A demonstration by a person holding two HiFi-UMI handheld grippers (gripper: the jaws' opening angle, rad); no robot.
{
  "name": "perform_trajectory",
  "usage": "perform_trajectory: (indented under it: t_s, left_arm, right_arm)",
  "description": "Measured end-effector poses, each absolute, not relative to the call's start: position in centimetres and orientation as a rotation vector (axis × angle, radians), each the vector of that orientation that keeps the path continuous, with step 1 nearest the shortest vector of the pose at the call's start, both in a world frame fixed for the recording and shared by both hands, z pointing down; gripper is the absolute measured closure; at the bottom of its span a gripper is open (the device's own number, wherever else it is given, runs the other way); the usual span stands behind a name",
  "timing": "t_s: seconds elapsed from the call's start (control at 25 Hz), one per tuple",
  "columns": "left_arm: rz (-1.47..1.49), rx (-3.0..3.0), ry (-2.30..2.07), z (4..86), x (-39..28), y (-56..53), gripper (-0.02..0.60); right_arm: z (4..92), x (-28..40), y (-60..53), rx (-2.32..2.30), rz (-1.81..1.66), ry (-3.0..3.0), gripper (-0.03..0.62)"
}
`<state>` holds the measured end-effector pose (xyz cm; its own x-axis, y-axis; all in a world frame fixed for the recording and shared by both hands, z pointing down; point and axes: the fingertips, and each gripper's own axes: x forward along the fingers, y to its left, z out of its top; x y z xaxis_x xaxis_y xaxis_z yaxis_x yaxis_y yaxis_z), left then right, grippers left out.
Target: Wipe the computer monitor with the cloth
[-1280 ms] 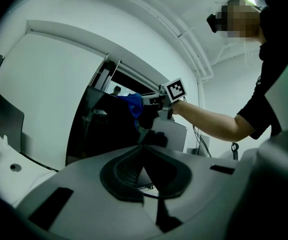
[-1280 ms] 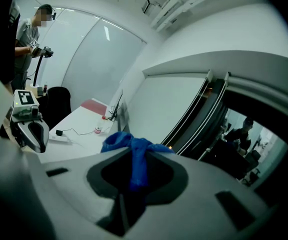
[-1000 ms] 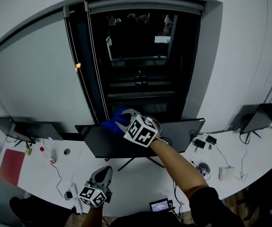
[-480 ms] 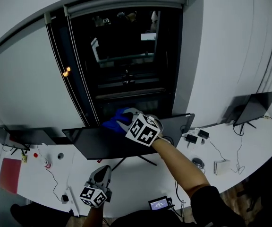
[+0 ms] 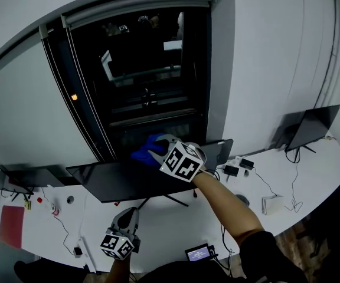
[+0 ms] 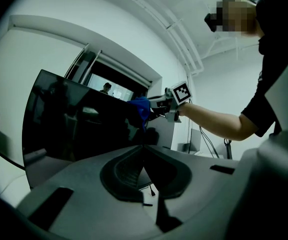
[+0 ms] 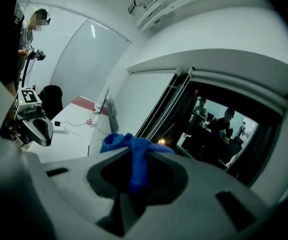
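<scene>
**Head view: blue cloth pinched at the monitor's top edge**

Head view shows the right gripper (image 5: 156, 150) with its jaws pressed on a blue cloth (image 5: 144, 152). The cloth sits at the top edge of the computer monitor (image 5: 128, 181), just ahead of the jaws. Beyond this gripper's tip stands a dark window (image 5: 146, 87). Below the gripper the monitor's stand (image 5: 171, 199) spreads on the white desk (image 5: 176, 226). To the gripper's right lie cables and a white box (image 5: 272, 205), and farther off a second monitor (image 5: 313, 127). The computer monitor's long axis runs left to right along the desk, with the screen facing the person. The left gripper (image 5: 128, 216) hovers lower, well apart from the monitor, its jaws pressed together on nothing. Only the left gripper view shows the glossy screen face. Only the right gripper view shows people behind the window glass.
</scene>
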<state>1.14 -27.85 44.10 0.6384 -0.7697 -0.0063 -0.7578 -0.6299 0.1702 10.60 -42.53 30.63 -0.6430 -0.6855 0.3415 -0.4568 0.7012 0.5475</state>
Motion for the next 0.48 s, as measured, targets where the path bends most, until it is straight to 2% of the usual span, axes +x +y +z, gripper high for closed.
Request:
perform_trajectory:
  t_s: [0.48]
  left_arm:
    - [-0.096,2.739,-1.213,43.9,4.9,-28.4,0.588]
  right_arm:
    - [30.7,16.1,-42.8,0.94,-0.563,-2.339,0.523]
